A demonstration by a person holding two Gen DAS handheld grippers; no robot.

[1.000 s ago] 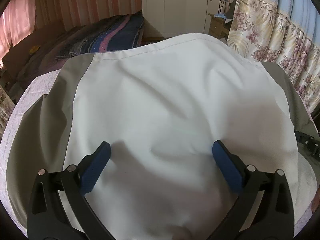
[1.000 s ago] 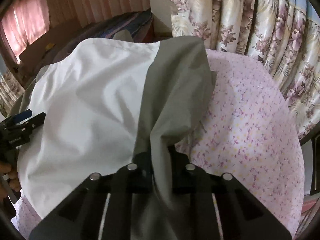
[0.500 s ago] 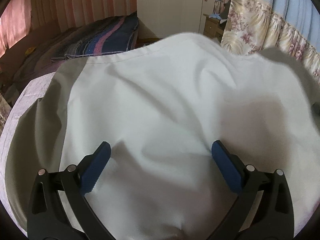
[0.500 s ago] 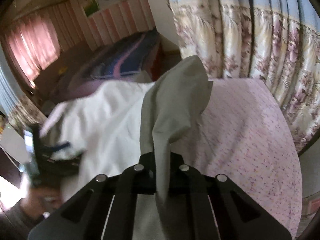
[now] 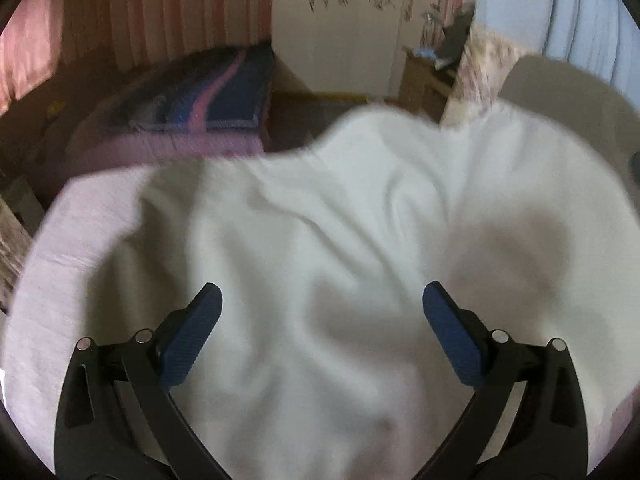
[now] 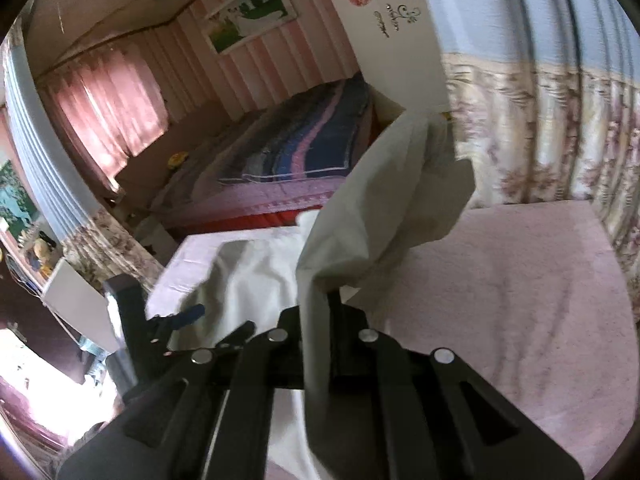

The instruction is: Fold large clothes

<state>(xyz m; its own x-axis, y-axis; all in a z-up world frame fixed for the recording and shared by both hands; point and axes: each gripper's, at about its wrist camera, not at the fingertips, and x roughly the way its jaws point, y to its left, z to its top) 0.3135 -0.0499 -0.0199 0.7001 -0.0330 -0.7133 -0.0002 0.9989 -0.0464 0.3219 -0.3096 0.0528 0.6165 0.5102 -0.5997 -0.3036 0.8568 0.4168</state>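
Observation:
A large garment, white (image 5: 320,208) with grey side panels, lies rumpled on a table with a pink flowered cover (image 5: 72,232). My left gripper (image 5: 322,292) hovers open above the white cloth, with nothing between its blue pads (image 5: 192,336). In the right wrist view my right gripper (image 6: 316,312) is shut on the garment's grey side panel (image 6: 384,208), which it holds up off the pink cover (image 6: 500,300). The panel hides its fingertips. The white part (image 6: 248,276) trails down to the left, where the left gripper (image 6: 176,320) shows.
Beyond the table stands a bed with a dark striped blanket (image 5: 208,92) (image 6: 304,148). A white wardrobe (image 5: 352,28) and a small wooden cabinet (image 5: 424,76) are at the back. Floral curtains (image 6: 540,132) hang close along the table's right side.
My right gripper has risen with the grey panel, lifting that side of the garment off the table. My left gripper has also risen, still open. The cloth has bunched and shifted.

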